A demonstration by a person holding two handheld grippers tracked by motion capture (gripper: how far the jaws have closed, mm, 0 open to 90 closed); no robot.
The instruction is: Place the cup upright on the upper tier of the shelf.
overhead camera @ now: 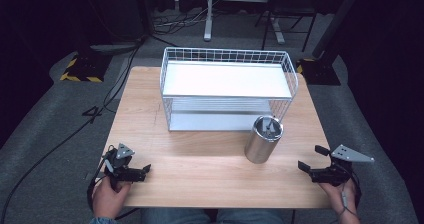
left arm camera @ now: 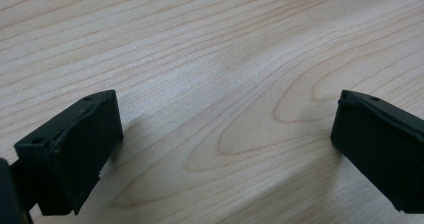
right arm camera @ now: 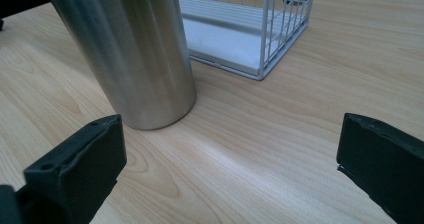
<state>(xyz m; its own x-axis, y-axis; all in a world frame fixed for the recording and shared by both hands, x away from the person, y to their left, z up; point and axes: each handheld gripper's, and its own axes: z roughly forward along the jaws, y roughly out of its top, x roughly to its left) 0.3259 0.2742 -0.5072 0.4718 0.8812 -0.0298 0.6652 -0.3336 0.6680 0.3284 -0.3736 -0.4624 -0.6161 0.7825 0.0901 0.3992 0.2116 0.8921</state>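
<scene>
A steel tumbler (overhead camera: pixel 263 139) stands upright on the wooden table (overhead camera: pixel 200 169), just in front of the right end of a white wire shelf rack (overhead camera: pixel 227 86). My right gripper (overhead camera: pixel 311 159) rests near the table's front right corner, open and empty, to the right of the tumbler. In the right gripper view the tumbler (right arm camera: pixel 127 49) rises close ahead on the left, with the rack's corner (right arm camera: pixel 260 34) behind it. My left gripper (overhead camera: pixel 141 171) sits at the front left edge, open, with nothing between its jaws; bare wood (left arm camera: pixel 225 84) lies under it in the left gripper view.
The rack has two white shelves and a wire rim. Cables (overhead camera: pixel 60 144) run over the grey floor at the left. A yellow-and-black striped stand base (overhead camera: pixel 80 69) sits at the back left, and table legs (overhead camera: pixel 207 14) stand behind.
</scene>
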